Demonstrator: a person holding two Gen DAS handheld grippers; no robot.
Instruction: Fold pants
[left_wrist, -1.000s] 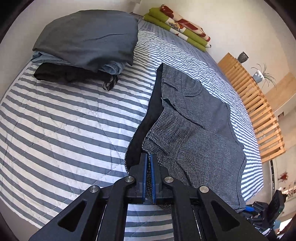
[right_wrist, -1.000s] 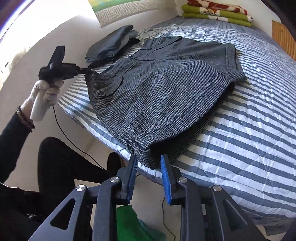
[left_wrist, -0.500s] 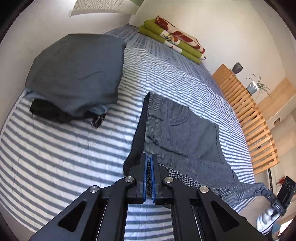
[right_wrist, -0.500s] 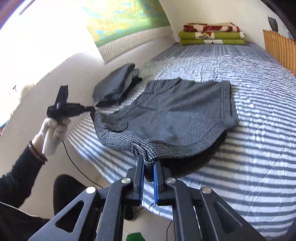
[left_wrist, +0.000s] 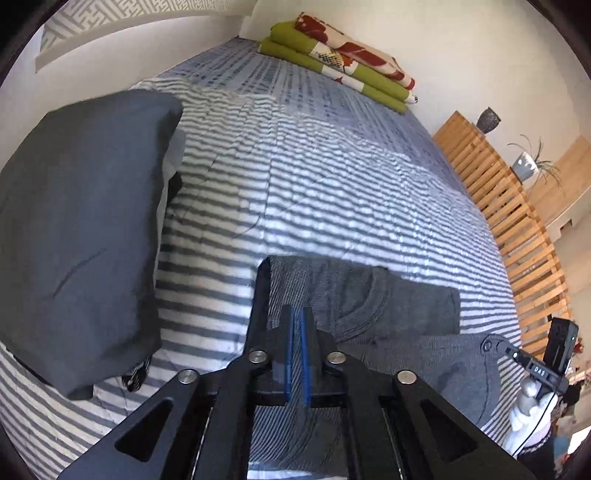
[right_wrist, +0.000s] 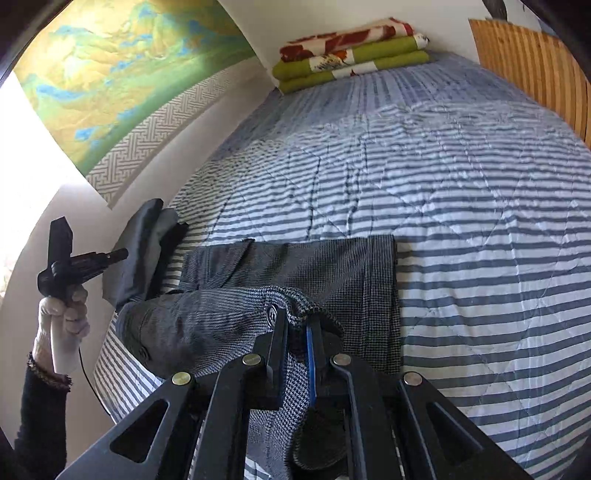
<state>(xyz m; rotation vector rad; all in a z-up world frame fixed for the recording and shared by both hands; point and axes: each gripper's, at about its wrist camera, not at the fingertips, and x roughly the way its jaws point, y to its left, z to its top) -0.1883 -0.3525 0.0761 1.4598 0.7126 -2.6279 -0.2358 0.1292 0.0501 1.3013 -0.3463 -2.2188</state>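
Bed (right_wrist: 480, 221) striped, stretching ahead of both tools. Pants (right_wrist: 332, 266) lie just beyond them, near edge lifted. Left hand-held gripper (left_wrist: 296, 354) and right hand-held gripper (right_wrist: 295, 350) each clamp that edge. Mid-fold, likely; next: carry it forward over the far part, level, then release.

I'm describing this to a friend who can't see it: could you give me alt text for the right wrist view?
The right gripper is clamped on a lifted edge of grey checked pants lying on a blue-and-white striped bed. At left, a hand holds the other gripper beside a stack of dark clothes; folded green blankets sit at the far end.
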